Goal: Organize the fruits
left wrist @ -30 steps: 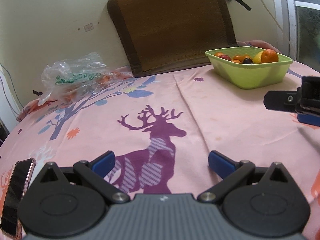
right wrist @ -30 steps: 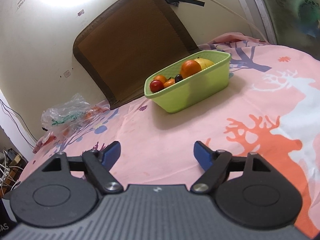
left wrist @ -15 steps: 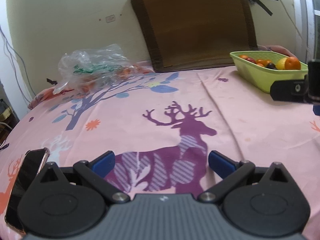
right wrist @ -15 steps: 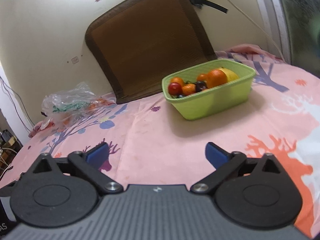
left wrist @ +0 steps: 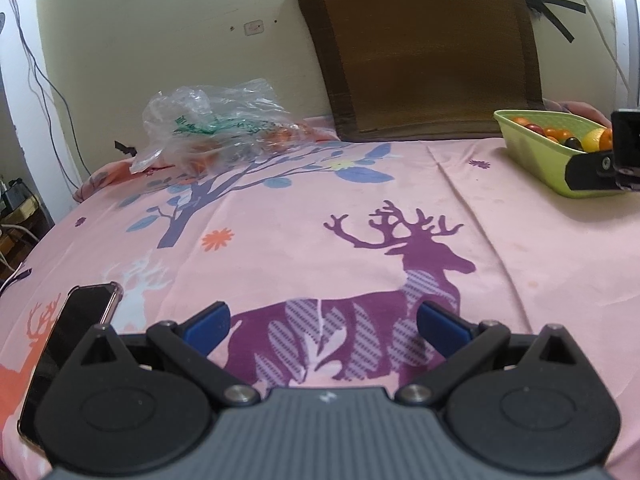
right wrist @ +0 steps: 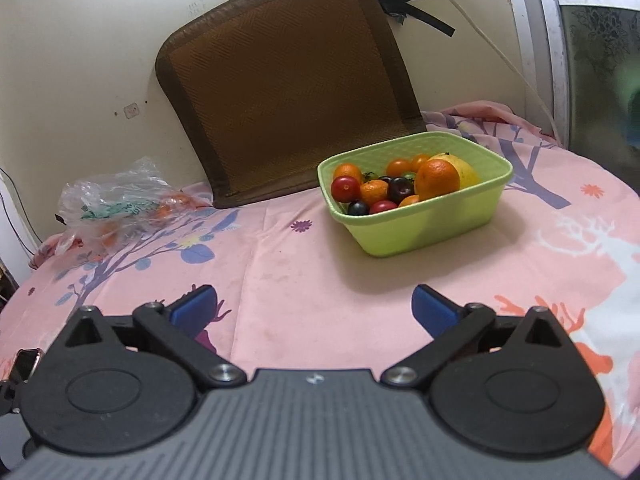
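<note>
A light green basket (right wrist: pixel 448 224) stands on the pink deer-print cloth and holds several fruits: a large orange (right wrist: pixel 437 179), a yellow fruit (right wrist: pixel 467 168), red tomatoes and dark plums. It also shows at the right edge of the left wrist view (left wrist: pixel 536 152). A clear plastic bag (left wrist: pixel 212 124) with orange fruits inside lies at the back left, also in the right wrist view (right wrist: pixel 120 200). My left gripper (left wrist: pixel 324 324) is open and empty over the purple deer. My right gripper (right wrist: pixel 314 306) is open and empty, in front of the basket.
A brown woven cushion (right wrist: pixel 288 80) leans on the wall behind the basket. A phone (left wrist: pixel 68 344) lies on the cloth at the near left. The right gripper's side (left wrist: pixel 608 160) shows at the right edge of the left wrist view. Cables hang at the left wall.
The left gripper has swung left, so the bag moved toward centre and the basket to the right edge. The right gripper has pulled back and levelled; the basket sits more central.
</note>
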